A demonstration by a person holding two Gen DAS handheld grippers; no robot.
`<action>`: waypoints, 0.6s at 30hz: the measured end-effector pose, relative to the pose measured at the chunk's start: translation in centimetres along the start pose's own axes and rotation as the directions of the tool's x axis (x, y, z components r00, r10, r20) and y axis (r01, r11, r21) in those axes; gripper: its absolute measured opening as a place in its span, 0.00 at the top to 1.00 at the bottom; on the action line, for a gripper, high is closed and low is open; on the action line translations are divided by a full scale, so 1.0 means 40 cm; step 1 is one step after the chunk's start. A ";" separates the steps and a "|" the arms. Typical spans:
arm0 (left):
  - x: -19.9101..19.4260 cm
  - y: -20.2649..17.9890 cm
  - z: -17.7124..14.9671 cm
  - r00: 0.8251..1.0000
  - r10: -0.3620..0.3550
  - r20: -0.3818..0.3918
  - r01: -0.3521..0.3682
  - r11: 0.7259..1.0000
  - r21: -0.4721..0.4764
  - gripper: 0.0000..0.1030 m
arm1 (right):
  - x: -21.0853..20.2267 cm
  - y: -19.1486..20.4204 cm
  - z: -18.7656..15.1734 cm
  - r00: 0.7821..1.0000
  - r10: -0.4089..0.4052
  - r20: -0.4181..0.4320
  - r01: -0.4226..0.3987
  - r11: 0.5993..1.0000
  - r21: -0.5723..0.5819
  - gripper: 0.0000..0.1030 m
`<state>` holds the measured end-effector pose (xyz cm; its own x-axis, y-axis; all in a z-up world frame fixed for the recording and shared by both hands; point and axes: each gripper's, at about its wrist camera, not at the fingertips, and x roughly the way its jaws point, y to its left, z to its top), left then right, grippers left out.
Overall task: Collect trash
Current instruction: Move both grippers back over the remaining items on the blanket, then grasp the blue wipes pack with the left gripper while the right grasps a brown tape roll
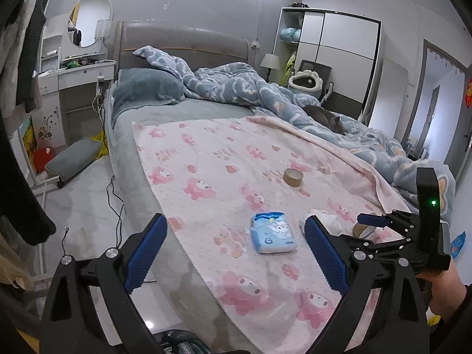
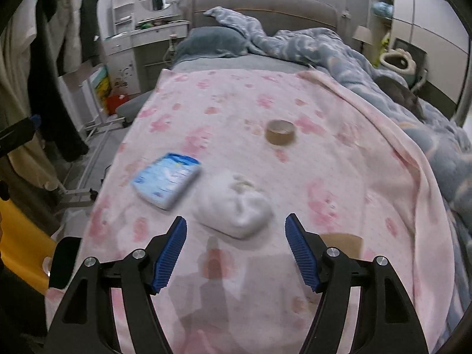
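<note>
Both claws hang spread and empty over the pink blanket [image 2: 339, 159]: right claw [image 2: 236, 250] near a white wad [image 2: 236, 206], left claw [image 1: 236, 253] near a tissue pack [image 1: 273, 233]; tape roll [image 2: 280, 132] beyond.

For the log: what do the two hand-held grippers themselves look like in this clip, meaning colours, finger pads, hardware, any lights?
Both match. The left hand-held gripper and the right hand-held gripper have black angular linkage frames with triangular cut-outs, silver round pivot bolts, and blue ribbed finger pads. Seen from the left wrist, the right unit carries a black upright housing with a green indicator light. No cables are visible on either.
</note>
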<state>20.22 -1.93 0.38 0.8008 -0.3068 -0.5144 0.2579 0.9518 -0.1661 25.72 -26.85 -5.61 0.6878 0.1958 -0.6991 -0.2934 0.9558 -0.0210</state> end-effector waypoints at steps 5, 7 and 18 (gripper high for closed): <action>0.026 -0.029 -0.007 1.000 -0.004 -0.009 0.004 1.000 0.008 0.07 | -0.007 -0.035 -0.023 1.000 -0.021 -0.005 0.021 1.000 0.019 0.32; 0.037 -0.039 -0.010 1.000 -0.006 -0.015 0.006 1.000 0.011 0.07 | -0.009 -0.052 -0.028 1.000 -0.026 -0.002 0.026 0.999 0.028 0.32; 0.086 -0.071 -0.025 0.998 -0.014 -0.054 0.015 1.000 0.016 0.07 | -0.016 -0.123 -0.047 0.998 -0.069 0.005 0.069 0.995 0.065 0.30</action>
<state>21.70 -5.68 -1.75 0.7670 -0.3193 -0.5565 0.2782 0.9471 -0.1599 25.50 -32.09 -6.40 0.7096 0.1301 -0.6925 -0.2014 0.9793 -0.0224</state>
